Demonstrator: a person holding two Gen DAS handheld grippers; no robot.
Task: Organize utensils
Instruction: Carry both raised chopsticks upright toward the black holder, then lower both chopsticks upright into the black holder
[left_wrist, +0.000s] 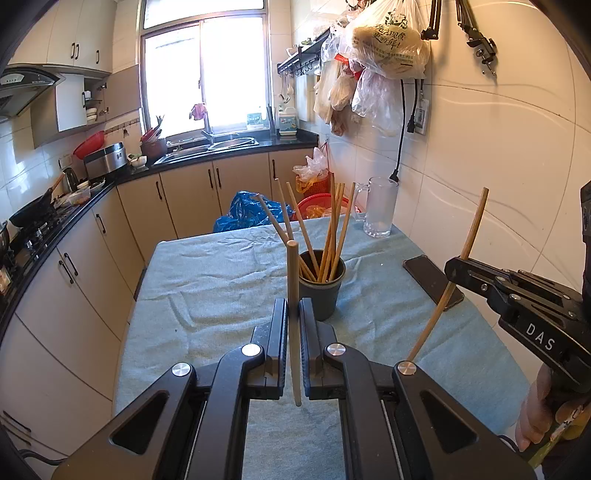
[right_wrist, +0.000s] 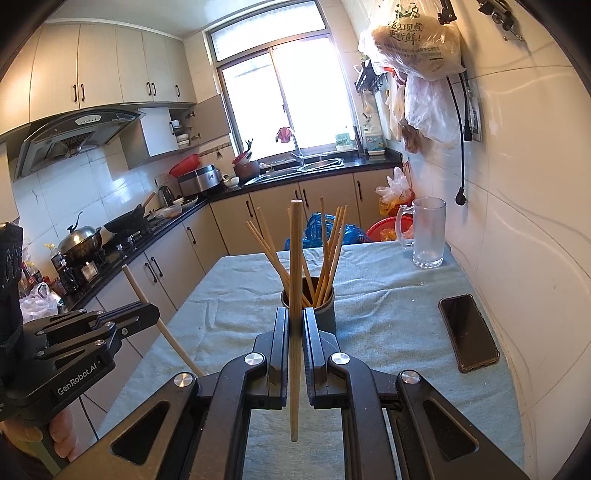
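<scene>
The left gripper (left_wrist: 293, 321) is clamped on a single wooden chopstick (left_wrist: 293, 295), which stands nearly upright between its pads, its top rising above the fingertips and its lower end hanging below them. The right gripper (right_wrist: 295, 325) likewise pinches its own chopstick (right_wrist: 295, 295) upright. Both hover over the worktop (left_wrist: 207, 280), covered in a pale blue cloth, just short of the dark grey cup (left_wrist: 322, 291) that holds a fan of more chopsticks (left_wrist: 332, 229). A black phone (right_wrist: 468, 334) lies to the right near the wall, and a glass mug (right_wrist: 426, 232) stands at the far corner.
</scene>
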